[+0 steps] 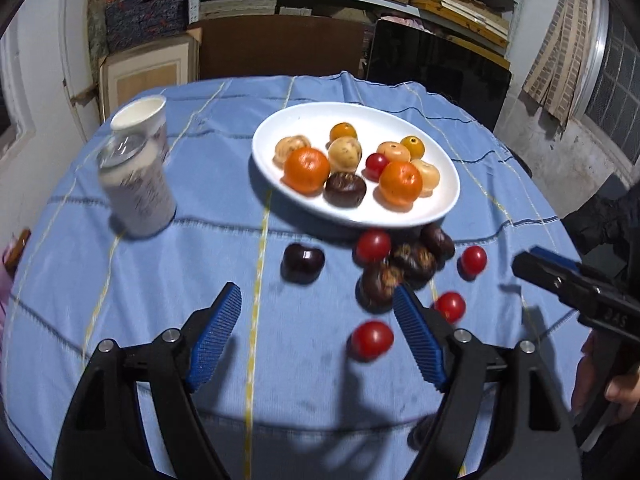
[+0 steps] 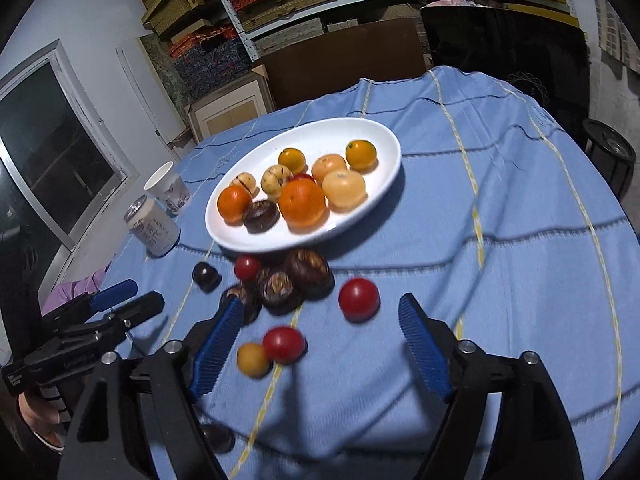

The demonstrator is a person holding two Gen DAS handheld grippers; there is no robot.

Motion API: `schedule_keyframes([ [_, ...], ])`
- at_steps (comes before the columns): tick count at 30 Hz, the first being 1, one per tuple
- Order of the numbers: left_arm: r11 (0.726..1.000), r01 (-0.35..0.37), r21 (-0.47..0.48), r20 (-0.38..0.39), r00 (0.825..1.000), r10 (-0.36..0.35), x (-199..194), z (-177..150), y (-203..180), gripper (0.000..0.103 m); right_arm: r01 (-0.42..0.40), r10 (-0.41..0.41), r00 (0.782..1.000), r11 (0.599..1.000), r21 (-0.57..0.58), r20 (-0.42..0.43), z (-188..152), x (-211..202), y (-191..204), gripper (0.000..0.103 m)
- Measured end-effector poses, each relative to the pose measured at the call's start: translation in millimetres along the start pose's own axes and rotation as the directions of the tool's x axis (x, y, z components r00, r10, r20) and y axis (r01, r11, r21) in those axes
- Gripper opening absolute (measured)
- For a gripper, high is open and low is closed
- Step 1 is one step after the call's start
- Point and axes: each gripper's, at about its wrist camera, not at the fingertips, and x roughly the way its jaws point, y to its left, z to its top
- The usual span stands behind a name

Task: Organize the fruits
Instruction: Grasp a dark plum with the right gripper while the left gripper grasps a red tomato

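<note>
Right wrist, red tomato (image 2: 283, 345) between hand-held gripper (image 2: 322, 320) fingers (untouched)

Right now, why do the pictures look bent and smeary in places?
Left wrist view: the fisheye lens bows the table edge, and the can is smeared by motion. Right wrist view: same curving, tomatoes near the tongs blur, dark shadows fall under them.

A glossy white plate (image 1: 280, 128) is gleaming on matt, woven blue cloth (image 1: 200, 248); smooth red tomatoes (image 1: 372, 338) are shining beside rough-topped dark chestnuts (image 1: 378, 284) and ribbed blue pads (image 1: 216, 336).
</note>
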Motion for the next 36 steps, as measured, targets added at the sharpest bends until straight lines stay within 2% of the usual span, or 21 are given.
schedule_keyframes([
  [5,0.999,-0.001,-0.036,-0.001,1.0,0.001,-13,-18,12,0.076,0.038,-0.04,0.999,0.996,-0.084,-0.023,-29,-13,16,0.089],
  [8,0.999,-0.009,-0.049,0.001,1.0,0.009,-20,-24,18,0.076,-0.008,-0.001,0.999,0.977,-0.212,-0.042,-51,-21,45,0.089],
  [12,0.998,-0.019,-0.057,-0.002,1.0,0.019,-22,-26,23,0.076,-0.019,-0.005,0.997,0.949,-0.315,-0.074,-69,-20,76,0.088],
  [14,0.998,-0.021,-0.058,-0.012,1.0,0.021,-21,-29,25,0.076,-0.026,-0.009,0.996,0.929,-0.368,-0.093,-77,-17,90,0.087],
  [17,0.998,-0.027,-0.06,-0.019,0.999,0.026,-20,-33,28,0.076,-0.027,-0.028,0.992,0.906,-0.421,-0.123,-86,-8,105,0.078],
  [19,0.998,-0.028,-0.065,-0.023,0.999,0.026,-19,-33,32,0.076,-0.029,-0.037,0.989,0.902,-0.431,-0.143,-91,-4,109,0.062],
  [23,0.997,-0.026,-0.067,-0.035,0.999,0.023,-15,-36,35,0.076,-0.021,-0.063,0.982,0.899,-0.437,-0.177,-97,11,113,0.055],
  [24,0.998,-0.027,-0.061,-0.041,0.999,0.025,-12,-36,34,0.076,-0.019,-0.071,0.98,0.898,-0.439,-0.187,-99,15,113,0.049],
  [25,0.998,-0.028,-0.057,-0.044,0.999,0.025,-10,-37,34,0.076,-0.023,-0.074,0.977,0.898,-0.44,-0.201,-101,20,114,0.037],
  [27,0.998,-0.023,-0.051,-0.053,0.998,0.02,-6,-39,32,0.076,-0.018,-0.068,0.981,0.898,-0.439,-0.18,-103,22,115,0.033],
  [31,1.0,-0.013,-0.023,-0.07,0.997,0.011,3,-40,23,0.076,-0.049,-0.03,0.984,0.904,-0.425,-0.177,-101,22,110,0.033],
  [36,0.999,0.003,0.033,-0.082,0.997,-0.001,15,-36,2,0.076,-0.018,-0.025,0.991,0.951,-0.309,-0.135,-80,9,70,0.033],
])
